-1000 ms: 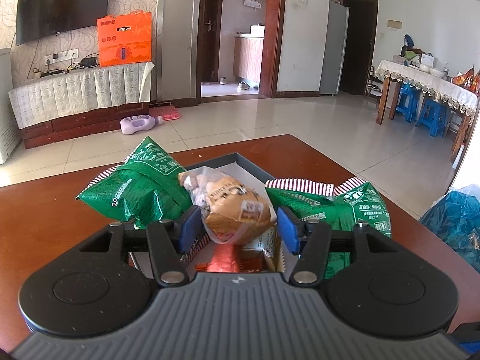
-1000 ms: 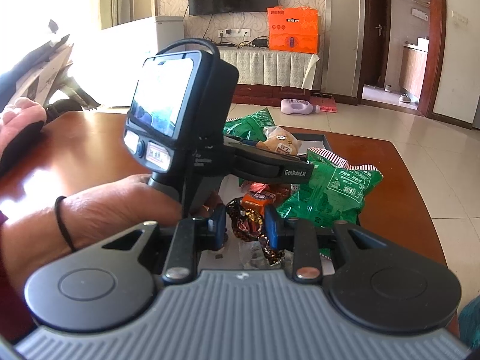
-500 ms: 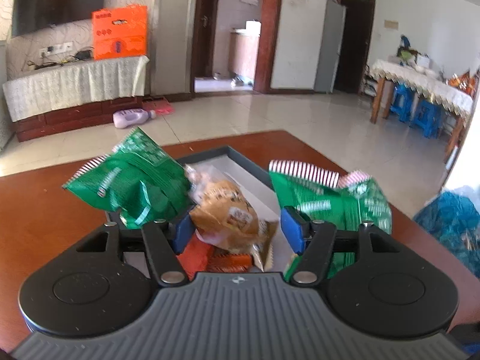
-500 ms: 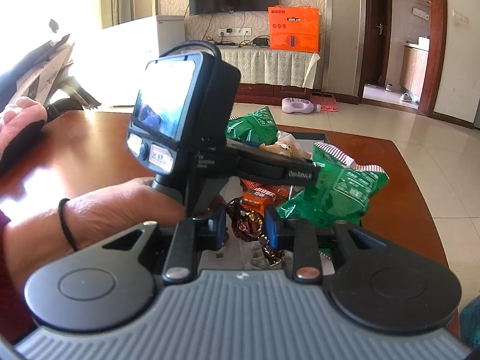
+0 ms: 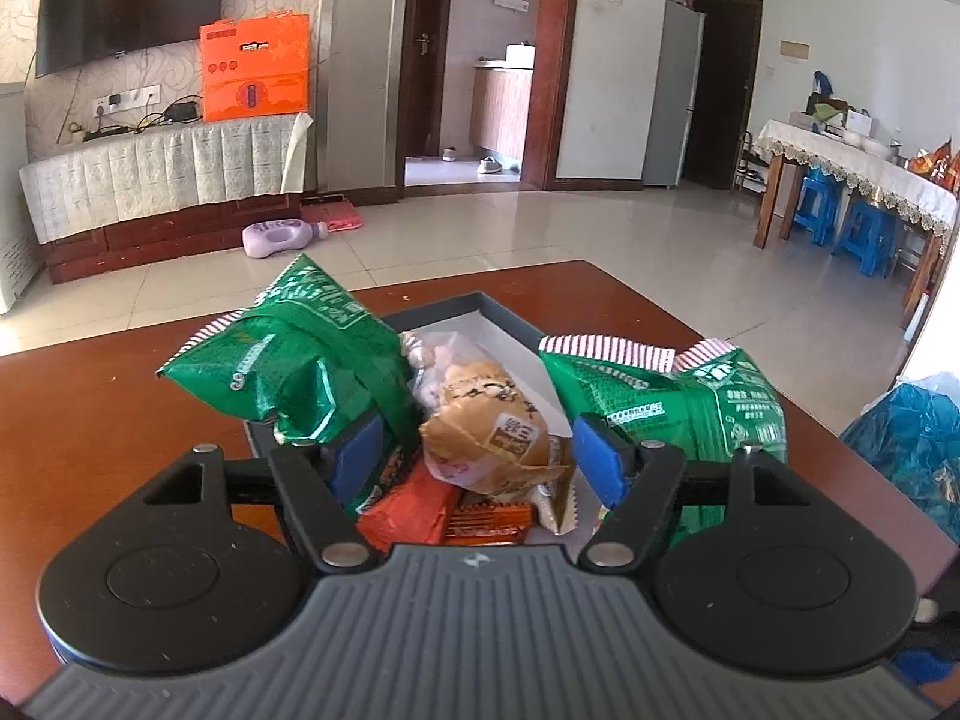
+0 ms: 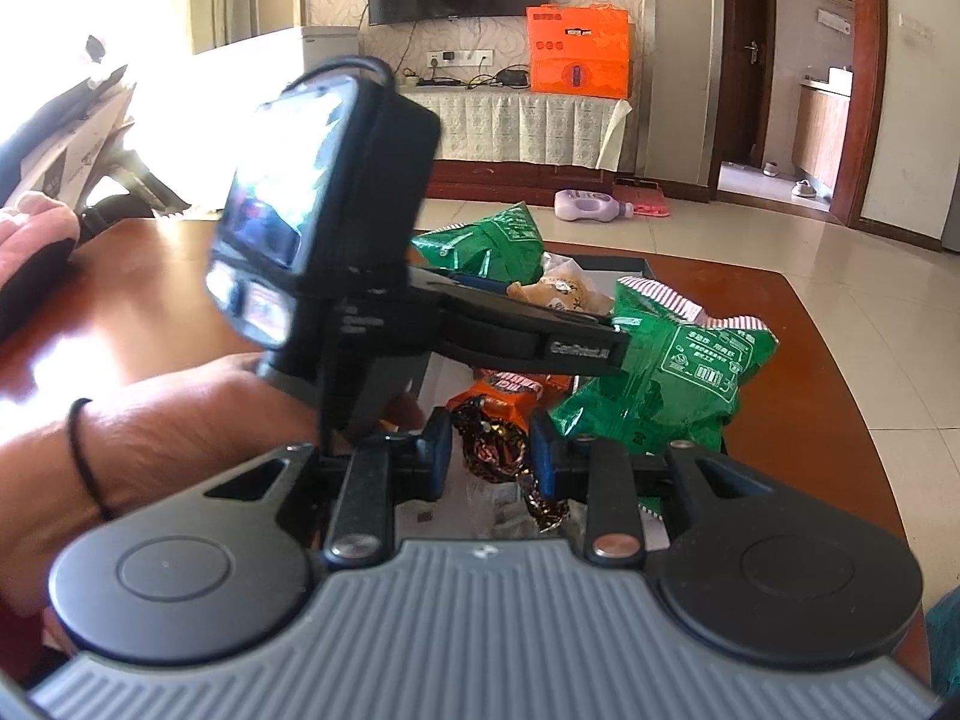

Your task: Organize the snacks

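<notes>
Now the left gripper (image 5: 477, 459), jaws just spread, frees a tan wrapped bun (image 5: 486, 429) into the dark-rimmed tray (image 5: 498, 312). Meanwhile the right gripper (image 6: 489, 459) pinches a brown foil-wrapped candy (image 6: 495, 447) above that tray. Back the left one out straight, avoiding the green crisp bags (image 5: 312, 354).

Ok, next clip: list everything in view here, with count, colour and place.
chip bags: two, green, at the left and right of the tray
bun packet: one, tan, between the bags
wrapped candy: one, dark brown, between right hand-held gripper's pads
orange packets: orange-red, low in the tray; count unclear
tray: one, dark rim, on the table
table: one, reddish brown
left hand-held gripper: jaws just opened, clear of the bun packet
right hand-held gripper: closed on the candy
</notes>
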### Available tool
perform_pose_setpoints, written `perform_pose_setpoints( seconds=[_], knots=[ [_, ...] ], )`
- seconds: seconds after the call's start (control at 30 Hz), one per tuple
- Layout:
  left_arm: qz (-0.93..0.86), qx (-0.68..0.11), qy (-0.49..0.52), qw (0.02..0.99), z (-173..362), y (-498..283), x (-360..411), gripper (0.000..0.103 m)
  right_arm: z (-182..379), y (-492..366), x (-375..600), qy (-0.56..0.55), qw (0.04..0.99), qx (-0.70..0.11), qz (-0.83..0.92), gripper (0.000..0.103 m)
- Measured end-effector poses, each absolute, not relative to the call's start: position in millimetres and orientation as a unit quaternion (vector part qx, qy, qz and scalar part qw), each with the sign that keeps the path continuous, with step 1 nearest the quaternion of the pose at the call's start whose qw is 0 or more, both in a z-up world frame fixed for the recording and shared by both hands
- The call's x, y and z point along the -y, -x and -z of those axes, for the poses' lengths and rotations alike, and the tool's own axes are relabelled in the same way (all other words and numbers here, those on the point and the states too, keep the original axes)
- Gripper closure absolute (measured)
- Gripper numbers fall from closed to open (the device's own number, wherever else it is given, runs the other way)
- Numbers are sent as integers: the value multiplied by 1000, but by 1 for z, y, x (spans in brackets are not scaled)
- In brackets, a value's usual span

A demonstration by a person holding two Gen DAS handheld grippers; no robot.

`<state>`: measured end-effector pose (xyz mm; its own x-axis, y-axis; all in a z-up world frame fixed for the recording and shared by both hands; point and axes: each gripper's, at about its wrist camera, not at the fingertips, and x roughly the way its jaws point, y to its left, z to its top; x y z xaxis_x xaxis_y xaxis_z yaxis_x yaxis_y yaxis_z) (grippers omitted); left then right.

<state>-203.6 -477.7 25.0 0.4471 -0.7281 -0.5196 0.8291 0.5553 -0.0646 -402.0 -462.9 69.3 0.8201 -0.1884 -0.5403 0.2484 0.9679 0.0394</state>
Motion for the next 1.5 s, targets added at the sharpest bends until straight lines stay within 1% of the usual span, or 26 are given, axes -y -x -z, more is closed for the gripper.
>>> perform_pose_setpoints(
  seconds=[0.1, 0.3, 0.57, 0.67, 0.7, 0.83, 0.9, 1.0, 1.1, 1.17, 1.23, 1.33, 1.37, 1.4, 1.43, 1.5],
  knots=[
    [454, -257, -98, 848, -24, 199, 473, 28, -62, 395, 468, -67, 952, -278, 112, 72],
    [454, -256, -79, 850, -30, 192, 463, 27, -54, 390, 470, -56, 946, -291, 133, 72],
    [472, -244, -102, 841, -31, 205, 466, 27, -47, 381, 464, -54, 945, -296, 128, 72],
    [467, -241, -103, 844, -32, 206, 465, 27, -46, 381, 463, -43, 945, -297, 132, 69],
    [467, -241, -102, 845, -32, 205, 464, 27, -47, 383, 462, -38, 946, -292, 135, 66],
    [465, -240, -97, 846, -35, 204, 462, 26, -55, 390, 465, -39, 952, -274, 132, 66],
    [465, -240, -99, 847, -35, 206, 462, 25, -53, 390, 466, -39, 951, -278, 133, 66],
    [459, -236, -108, 850, -34, 209, 462, 19, -55, 392, 466, -38, 952, -270, 141, 65],
    [451, -235, -109, 854, -33, 209, 460, 15, -54, 392, 468, -45, 950, -275, 141, 63],
    [445, -237, -99, 858, -34, 209, 455, 5, -59, 396, 468, -43, 953, -262, 145, 63],
    [434, -237, -90, 865, -36, 208, 451, 2, -64, 402, 471, -53, 955, -246, 158, 63],
    [403, -237, -102, 878, -40, 212, 449, 0, -64, 405, 477, -72, 950, -248, 177, 61],
    [386, -240, -117, 883, -39, 214, 450, 0, -59, 403, 480, -84, 944, -267, 174, 56],
    [373, -240, -132, 886, -39, 217, 451, 0, -52, 399, 481, -97, 937, -293, 162, 58],
    [367, -236, -142, 889, -39, 219, 450, 0, -49, 399, 480, -100, 936, -299, 155, 58],
    [365, -232, -147, 889, -39, 225, 446, 0, -55, 403, 471, -88, 942, -287, 151, 58]
  ],
)
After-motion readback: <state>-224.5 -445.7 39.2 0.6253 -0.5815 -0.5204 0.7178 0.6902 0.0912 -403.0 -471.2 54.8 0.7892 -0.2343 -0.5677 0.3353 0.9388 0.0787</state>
